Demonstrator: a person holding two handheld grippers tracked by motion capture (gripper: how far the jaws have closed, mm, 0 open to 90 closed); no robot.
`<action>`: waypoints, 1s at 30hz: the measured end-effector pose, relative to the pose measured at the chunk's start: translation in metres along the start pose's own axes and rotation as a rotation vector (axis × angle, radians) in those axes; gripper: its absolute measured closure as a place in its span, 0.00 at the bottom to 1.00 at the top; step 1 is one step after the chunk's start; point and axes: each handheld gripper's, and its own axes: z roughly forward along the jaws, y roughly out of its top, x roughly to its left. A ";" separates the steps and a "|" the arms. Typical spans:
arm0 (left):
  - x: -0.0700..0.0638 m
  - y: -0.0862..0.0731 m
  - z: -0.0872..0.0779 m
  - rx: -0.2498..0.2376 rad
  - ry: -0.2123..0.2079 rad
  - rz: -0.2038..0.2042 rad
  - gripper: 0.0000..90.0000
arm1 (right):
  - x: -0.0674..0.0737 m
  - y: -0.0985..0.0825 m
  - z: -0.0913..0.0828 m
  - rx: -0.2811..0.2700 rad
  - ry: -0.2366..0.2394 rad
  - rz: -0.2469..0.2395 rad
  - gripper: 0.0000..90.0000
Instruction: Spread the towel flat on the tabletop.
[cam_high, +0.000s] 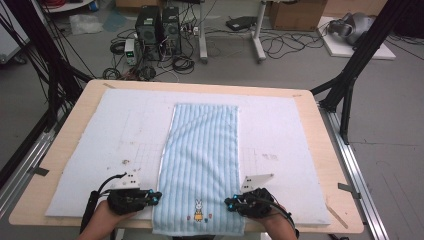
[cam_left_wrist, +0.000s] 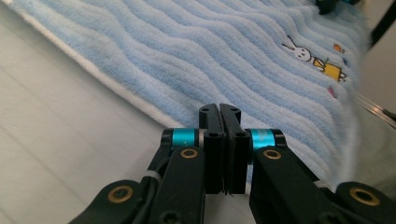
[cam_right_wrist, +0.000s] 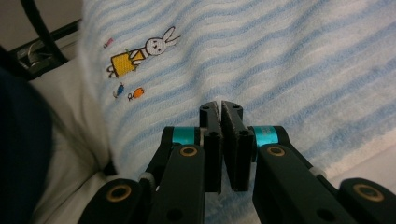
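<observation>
— Wooden table (cam_high: 65, 145) first, with a white foam mat (cam_high: 115, 130) over most of it. Down the middle of the mat runs the light blue striped towel (cam_high: 202, 160), lying flat from near the table's far edge to the near edge, where its end with the rabbit picture (cam_high: 198, 210) hangs slightly over.

— And the two tools?

— Left gripper (cam_high: 156, 196) sits at the towel's left long edge near the near corner, right gripper (cam_high: 229, 202) at the right long edge opposite it. In the left gripper view the jaws stand together right at the towel's white border; whether cloth is pinched between them I cannot tell. The right gripper view has its jaws together too, over the striped pile, and towel seems caught under them.

— So which step is this?

— I judge it the grasp of the near end, ready for a fold. Next would call for lifting both corners evenly and carrying them toward the far edge, keeping the sides aligned.
</observation>
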 end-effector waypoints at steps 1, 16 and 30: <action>-0.004 -0.002 -0.002 0.009 -0.012 0.013 0.98 | 0.002 -0.001 -0.001 0.006 0.006 -0.001 0.96; 0.044 0.035 -0.006 -0.192 0.126 -0.105 0.59 | -0.026 0.024 0.003 -0.129 -0.197 0.106 0.64; 0.103 0.072 0.010 -0.256 0.227 -0.167 0.56 | -0.046 0.033 0.018 -0.019 -0.193 0.058 0.97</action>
